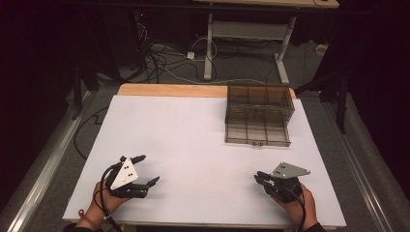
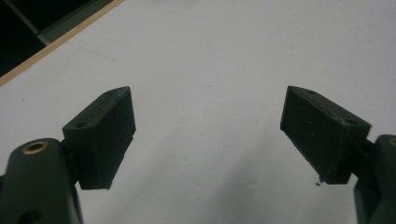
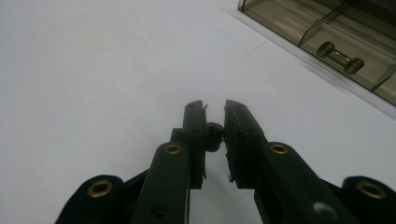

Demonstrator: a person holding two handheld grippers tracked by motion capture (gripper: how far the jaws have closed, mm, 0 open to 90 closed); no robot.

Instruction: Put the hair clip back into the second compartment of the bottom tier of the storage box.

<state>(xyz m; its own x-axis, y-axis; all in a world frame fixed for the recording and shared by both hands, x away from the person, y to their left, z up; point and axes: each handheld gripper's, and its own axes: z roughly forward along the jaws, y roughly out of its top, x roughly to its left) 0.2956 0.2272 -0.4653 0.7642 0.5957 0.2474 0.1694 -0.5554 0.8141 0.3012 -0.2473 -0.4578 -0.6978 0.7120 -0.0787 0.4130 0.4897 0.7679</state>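
Note:
My left gripper (image 1: 150, 169) rests near the front left of the white table top (image 1: 193, 135), jaws wide open. In the left gripper view nothing lies between the left gripper's (image 2: 208, 133) pads, just bare white surface. My right gripper (image 1: 258, 177) sits low at the front right, pointing left. In the right gripper view the right gripper (image 3: 215, 106) has its jaws drawn close together, pinching a small black round piece (image 3: 214, 134) deep between the pads. What that piece is I cannot tell.
A smoky see-through drawer box (image 1: 259, 116) stands at the back right of the table. Its drawer front with a small bar handle (image 3: 341, 57) lies ahead and to the right of the right gripper. Cables and table legs are on the floor beyond.

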